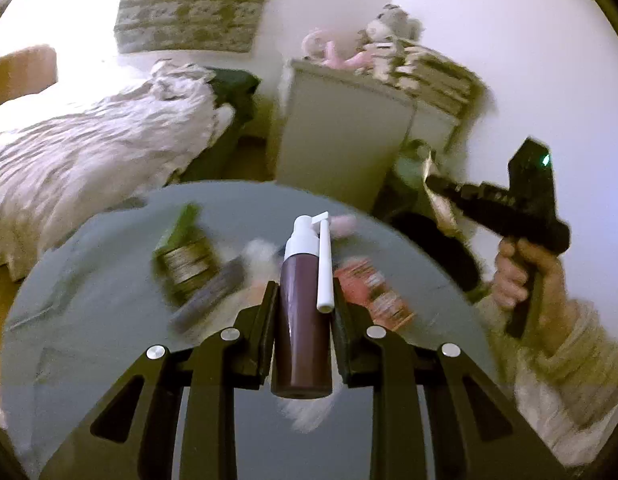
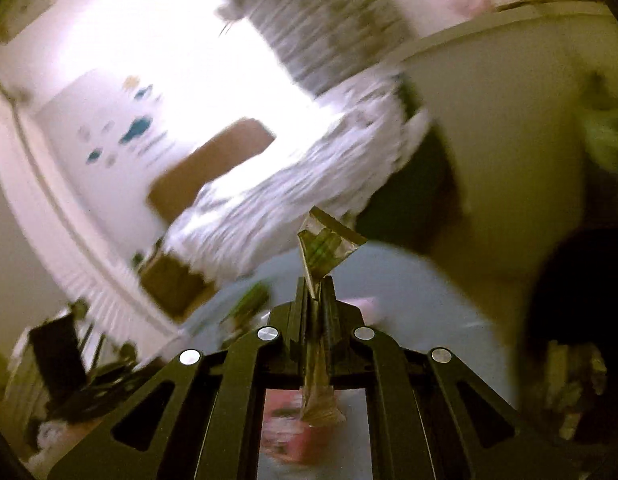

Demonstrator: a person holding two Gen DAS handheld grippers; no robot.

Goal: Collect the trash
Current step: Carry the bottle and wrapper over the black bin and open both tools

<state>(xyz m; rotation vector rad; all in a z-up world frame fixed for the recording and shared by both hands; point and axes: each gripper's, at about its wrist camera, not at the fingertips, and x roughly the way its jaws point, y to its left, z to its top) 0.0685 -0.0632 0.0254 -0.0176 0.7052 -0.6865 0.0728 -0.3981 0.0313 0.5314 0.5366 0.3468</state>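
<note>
My left gripper (image 1: 304, 292) is shut on a dark brown spray bottle (image 1: 302, 336) with a white pump top and holds it above a round glass table (image 1: 89, 320). On the table lie a green packet (image 1: 185, 256), a dark flat item (image 1: 213, 296), a red packet (image 1: 377, 288) and something white and pink, all blurred. My right gripper (image 2: 315, 280) is shut on a crumpled foil wrapper (image 2: 325, 248). The right gripper also shows in the left wrist view (image 1: 433, 184), past the table's right edge, with the wrapper (image 1: 439, 204) in it.
A bed with a white rumpled cover (image 1: 89, 148) stands left of the table. A pale cabinet (image 1: 341, 132) with books and soft toys on top stands behind it. A dark round object (image 1: 441, 248) sits low beside the table, right. A red packet (image 2: 293, 436) shows below my right gripper.
</note>
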